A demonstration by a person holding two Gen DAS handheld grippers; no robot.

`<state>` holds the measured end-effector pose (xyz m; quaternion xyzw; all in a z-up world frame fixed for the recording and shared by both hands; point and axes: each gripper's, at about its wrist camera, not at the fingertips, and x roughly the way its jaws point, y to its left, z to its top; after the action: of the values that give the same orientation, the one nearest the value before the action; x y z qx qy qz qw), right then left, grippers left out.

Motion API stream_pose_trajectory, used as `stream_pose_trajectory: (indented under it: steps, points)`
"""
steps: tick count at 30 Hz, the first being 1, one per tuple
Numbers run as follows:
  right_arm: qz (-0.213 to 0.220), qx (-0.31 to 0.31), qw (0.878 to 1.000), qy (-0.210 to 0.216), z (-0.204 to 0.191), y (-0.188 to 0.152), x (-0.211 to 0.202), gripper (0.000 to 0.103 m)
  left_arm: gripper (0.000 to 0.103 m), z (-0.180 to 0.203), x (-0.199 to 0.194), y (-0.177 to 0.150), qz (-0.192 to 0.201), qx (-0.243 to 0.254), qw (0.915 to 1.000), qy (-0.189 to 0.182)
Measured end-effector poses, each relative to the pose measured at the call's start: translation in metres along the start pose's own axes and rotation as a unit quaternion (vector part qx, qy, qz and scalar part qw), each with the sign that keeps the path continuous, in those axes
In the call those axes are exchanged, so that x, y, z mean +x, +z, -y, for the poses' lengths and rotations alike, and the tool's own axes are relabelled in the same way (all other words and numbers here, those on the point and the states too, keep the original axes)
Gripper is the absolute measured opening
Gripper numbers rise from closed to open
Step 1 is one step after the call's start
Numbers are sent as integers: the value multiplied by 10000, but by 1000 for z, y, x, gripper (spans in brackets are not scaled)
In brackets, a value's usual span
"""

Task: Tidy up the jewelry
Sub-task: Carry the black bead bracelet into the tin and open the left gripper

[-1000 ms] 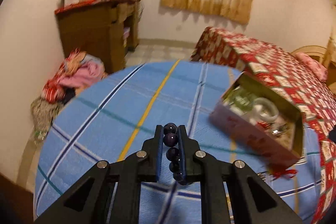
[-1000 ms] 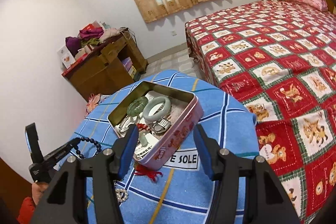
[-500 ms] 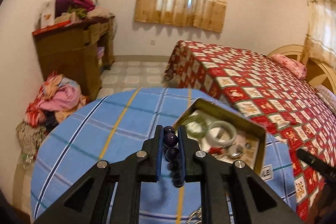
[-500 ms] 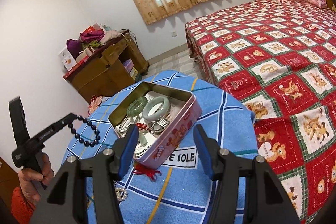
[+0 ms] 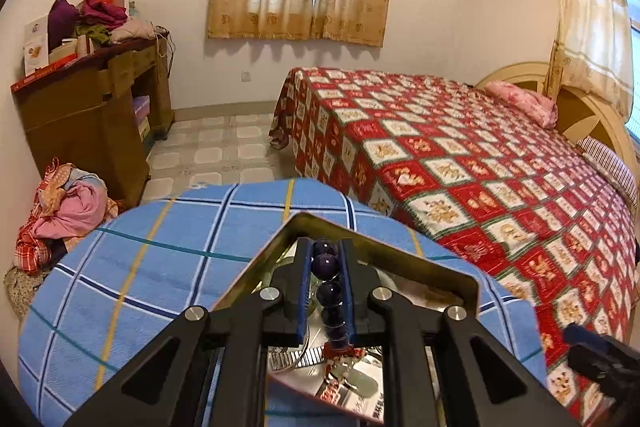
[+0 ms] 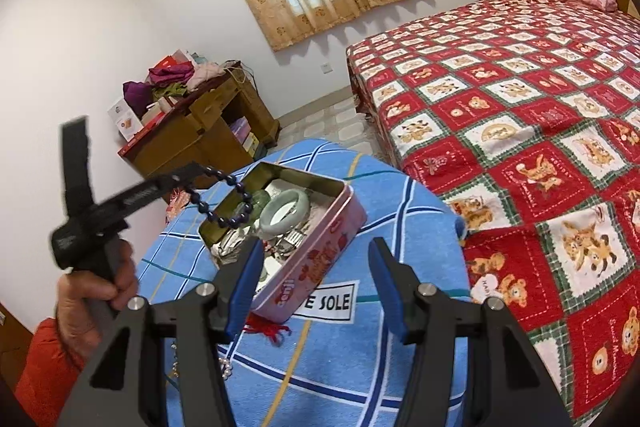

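My left gripper (image 5: 325, 251) is shut on a dark bead bracelet (image 5: 329, 291) and holds it over the open pink tin (image 5: 468, 283). In the right wrist view the left gripper (image 6: 192, 173) dangles the bracelet (image 6: 228, 211) above the tin's (image 6: 320, 263) left end. The tin holds a pale jade bangle (image 6: 285, 209), a green stone piece and silver items. My right gripper (image 6: 316, 287) is open and empty, just in front of the tin.
The tin sits on a round table with a blue plaid cloth (image 6: 360, 367). A pearl piece (image 6: 226, 367) and a red tassel (image 6: 272, 331) lie on the cloth near the right gripper. A bed with a red quilt (image 6: 540, 107) stands to the right, a wooden desk (image 6: 200, 135) behind.
My left gripper has carried the bead bracelet to the right, from above the bare cloth to above the tin. The right gripper has stayed in place, open.
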<state>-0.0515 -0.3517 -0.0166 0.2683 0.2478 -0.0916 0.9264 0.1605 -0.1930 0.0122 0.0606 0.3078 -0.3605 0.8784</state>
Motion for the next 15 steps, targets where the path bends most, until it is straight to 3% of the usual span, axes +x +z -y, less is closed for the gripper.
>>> stream_pose_trajectory:
  steps: [7, 12, 13, 14, 15]
  points:
    - [7, 14, 10000, 0, 4, 1, 2, 58, 14, -20, 37, -14, -409, -114, 9982, 435]
    - [-100, 50, 9999, 28, 4, -3, 8, 58, 16, -35, 36, -15, -594, -410, 9959, 543]
    - [-125, 32, 9999, 28, 2, -4, 10, 58, 23, -37, 32, -13, -629, -504, 9956, 467]
    - [-148, 18, 9999, 29, 1, -5, 10, 58, 39, -38, 30, -12, -651, -557, 9955, 409]
    - [-165, 13, 9999, 35, 0, -6, 11, 58, 49, -39, 22, -9, -608, -618, 9956, 349]
